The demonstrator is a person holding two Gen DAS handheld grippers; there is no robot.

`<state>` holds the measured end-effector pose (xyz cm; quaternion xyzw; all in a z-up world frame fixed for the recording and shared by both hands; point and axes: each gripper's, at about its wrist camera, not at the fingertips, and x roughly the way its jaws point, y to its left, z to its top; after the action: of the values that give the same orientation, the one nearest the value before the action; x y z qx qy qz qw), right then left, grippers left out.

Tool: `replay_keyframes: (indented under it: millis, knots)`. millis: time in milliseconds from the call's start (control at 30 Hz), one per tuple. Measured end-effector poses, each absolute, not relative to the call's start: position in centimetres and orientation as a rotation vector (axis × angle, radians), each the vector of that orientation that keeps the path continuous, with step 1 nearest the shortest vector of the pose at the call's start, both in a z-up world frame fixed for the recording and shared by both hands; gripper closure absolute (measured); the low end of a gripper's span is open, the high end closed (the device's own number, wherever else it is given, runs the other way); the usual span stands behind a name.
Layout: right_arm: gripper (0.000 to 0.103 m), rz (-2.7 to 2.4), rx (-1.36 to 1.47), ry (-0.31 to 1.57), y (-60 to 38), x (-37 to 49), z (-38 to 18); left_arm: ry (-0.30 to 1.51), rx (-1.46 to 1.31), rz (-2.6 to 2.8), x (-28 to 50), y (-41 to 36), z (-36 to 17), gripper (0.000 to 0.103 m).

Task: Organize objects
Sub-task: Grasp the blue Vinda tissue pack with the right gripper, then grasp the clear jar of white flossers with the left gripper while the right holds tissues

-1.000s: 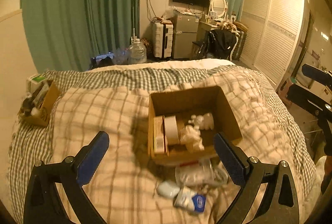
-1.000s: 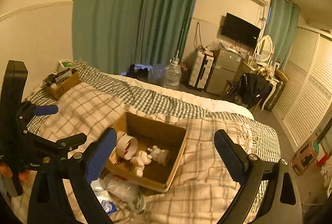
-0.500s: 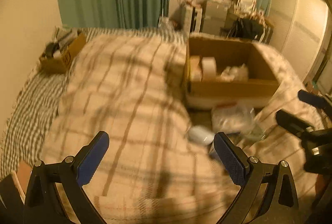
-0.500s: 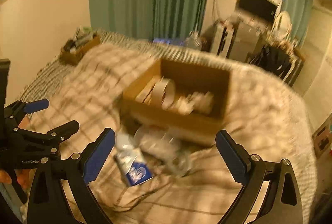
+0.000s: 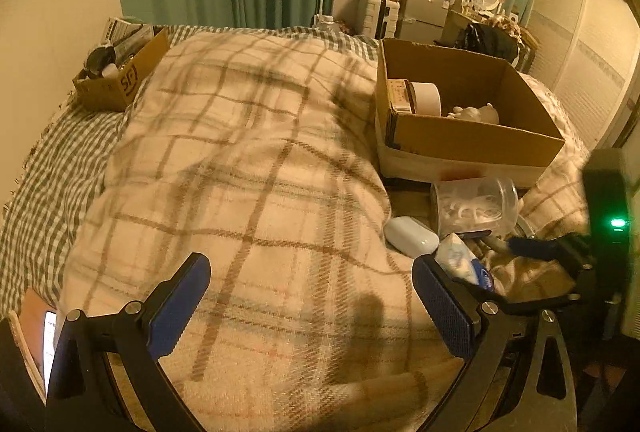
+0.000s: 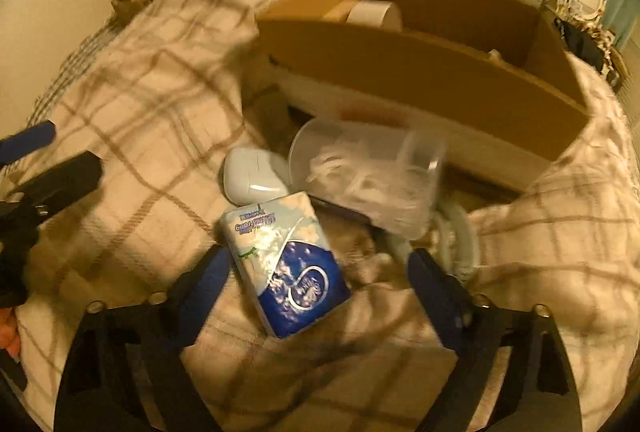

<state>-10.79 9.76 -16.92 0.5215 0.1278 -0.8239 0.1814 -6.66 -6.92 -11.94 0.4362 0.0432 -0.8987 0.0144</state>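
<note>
We hold both grippers wide open and empty: the right gripper (image 6: 316, 272) straddles the tissue pack (image 6: 286, 264) before the cardboard box (image 6: 420, 72), the left gripper (image 5: 312, 292) over the blanket (image 5: 240, 172).

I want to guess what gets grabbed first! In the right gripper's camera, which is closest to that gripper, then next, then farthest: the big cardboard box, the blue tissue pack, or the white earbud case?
1. Blue tissue pack: between the right gripper's open fingers, toward the left one.
2. White earbud case: just beyond the pack, slightly left.
3. Big cardboard box: farthest, up behind both.
</note>
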Motion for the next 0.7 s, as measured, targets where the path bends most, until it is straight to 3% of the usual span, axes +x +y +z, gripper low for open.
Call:
replay_keyframes:
  millis: [100,200,700]
  knots:
    - [0.024,-2.278,1.508,0.331,9.6,-11.2,-17.9,0.147,1.355,-2.798,-6.6,-7.0,-11.9,0.0]
    - [0.041,-2.222,1.524,0.286,9.7,-11.0,-18.2,0.15,1.365,-2.789,-6.7,-6.9,-12.0,0.0]
    - [0.045,-2.649,1.282,0.37,18.0,-10.6,-6.5,0.119,1.43,-2.859,-8.6,-1.2,-10.5,0.0]
